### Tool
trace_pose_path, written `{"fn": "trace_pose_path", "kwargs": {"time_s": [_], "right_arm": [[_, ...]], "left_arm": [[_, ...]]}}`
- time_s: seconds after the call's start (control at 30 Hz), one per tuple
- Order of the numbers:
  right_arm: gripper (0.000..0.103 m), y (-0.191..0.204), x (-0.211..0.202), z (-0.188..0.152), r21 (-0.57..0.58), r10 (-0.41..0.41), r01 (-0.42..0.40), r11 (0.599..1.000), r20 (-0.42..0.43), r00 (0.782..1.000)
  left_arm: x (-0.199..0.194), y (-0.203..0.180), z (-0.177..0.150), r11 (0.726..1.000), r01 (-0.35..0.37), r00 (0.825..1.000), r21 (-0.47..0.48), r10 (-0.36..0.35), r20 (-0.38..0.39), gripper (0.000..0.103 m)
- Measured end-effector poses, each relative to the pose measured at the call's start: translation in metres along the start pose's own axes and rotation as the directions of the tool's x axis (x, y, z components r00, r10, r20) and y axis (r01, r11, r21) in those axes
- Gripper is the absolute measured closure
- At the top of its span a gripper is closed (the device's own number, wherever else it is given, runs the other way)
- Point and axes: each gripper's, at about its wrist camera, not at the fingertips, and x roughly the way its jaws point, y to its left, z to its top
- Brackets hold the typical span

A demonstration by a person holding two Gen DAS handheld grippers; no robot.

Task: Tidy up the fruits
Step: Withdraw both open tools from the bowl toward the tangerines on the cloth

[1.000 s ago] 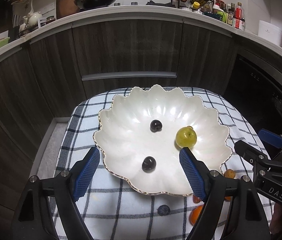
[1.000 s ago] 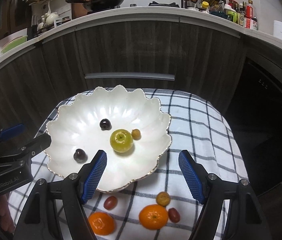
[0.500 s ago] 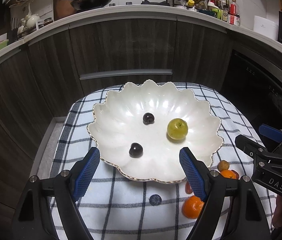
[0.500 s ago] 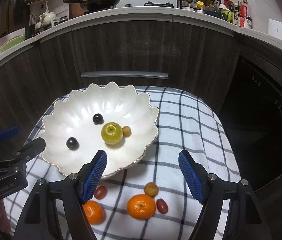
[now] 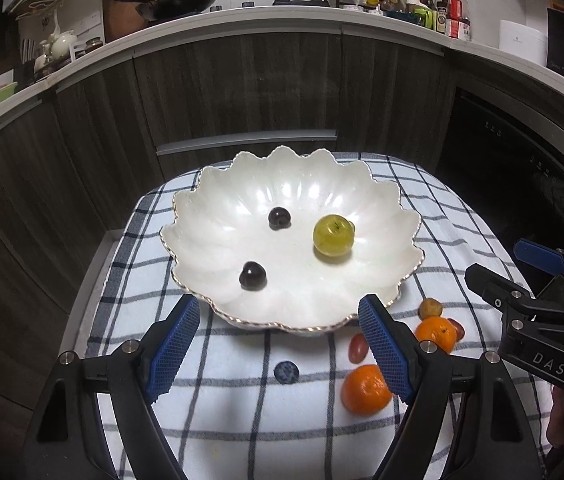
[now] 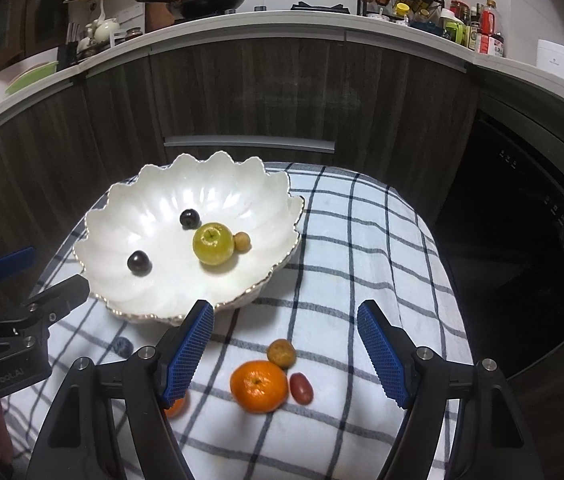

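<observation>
Pulling both grippers back toward the lower edge of each frame, we have exposed loose fruit that lay partly out of view a second ago. The left gripper [image 5: 277, 344] and right gripper [image 6: 285, 350] both stand released, nothing between the pads. The scalloped white bowl [image 5: 209, 220] sits at frame centre holding a green apple [image 5: 333, 235] and two dark cherries. The nearest tangerine [image 6: 258, 386] lies on the checked cloth [image 6: 362, 240] at bottom centre of the right view. We judge collection can resume.
</observation>
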Motion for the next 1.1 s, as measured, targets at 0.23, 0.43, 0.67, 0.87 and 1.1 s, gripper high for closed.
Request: {"fn": "trace_pose_path", "kwargs": {"time_s": [0.23, 0.43, 0.67, 0.87, 1.1], "right_arm": [[0.028, -0.006, -0.002, -0.010, -0.018, 0.014, -0.015, 1.000, -0.004, 1.000], [0.028, -0.009, -0.002, -0.018, -0.022, 0.021, -0.021, 1.000, -0.010, 1.000], [0.028, -0.014, 0.000, -0.028, -0.023, 0.036, -0.036, 0.999, -0.023, 0.999], [0.028, -0.016, 0.004, -0.036, -0.031, 0.050, -0.051, 0.998, -0.030, 0.998], [0.028, -0.014, 0.010, -0.044, -0.050, 0.073, -0.075, 0.996, -0.035, 0.997]], "left_arm": [[-0.006, -0.009, -0.010, 1.000, -0.005, 1.000, 0.005, 0.005, 0.008, 0.022], [-0.008, -0.016, -0.017, 1.000, 0.000, 1.000, 0.009, 0.000, 0.006, 0.022], [-0.005, -0.026, -0.029, 1.000, 0.014, 1.000, 0.025, -0.014, -0.005, 0.022], [-0.001, -0.036, -0.041, 0.998, 0.034, 0.999, 0.056, -0.033, -0.016, 0.022], [0.005, -0.041, -0.051, 0.997, 0.041, 0.999, 0.058, -0.041, -0.014, 0.022]]}}
